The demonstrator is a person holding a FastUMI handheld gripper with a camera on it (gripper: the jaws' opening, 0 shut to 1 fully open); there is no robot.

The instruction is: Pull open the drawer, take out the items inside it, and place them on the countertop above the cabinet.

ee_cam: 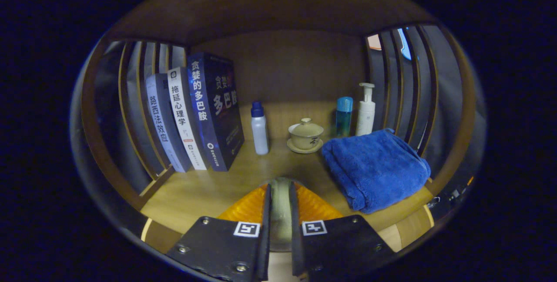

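My gripper [280, 188] hovers at the front of the wooden countertop [204, 190], inside a shelf nook. Its two fingers [252, 206] stand close together with a pale, rounded, narrow object [280, 212] clamped between them; I cannot tell what this object is. On the countertop beyond the fingers stand a white bottle with a blue cap [260, 129] and a beige lidded tea cup on a saucer [305, 135]. A folded blue towel [375, 168] lies ahead to the right of the fingers.
Three upright books [198, 114] lean at the left against wooden slats [130, 112]. A teal bottle [343, 116] and a white pump bottle [366, 110] stand at the back right by more slats [404, 82]. A wooden back wall [296, 68] closes the nook.
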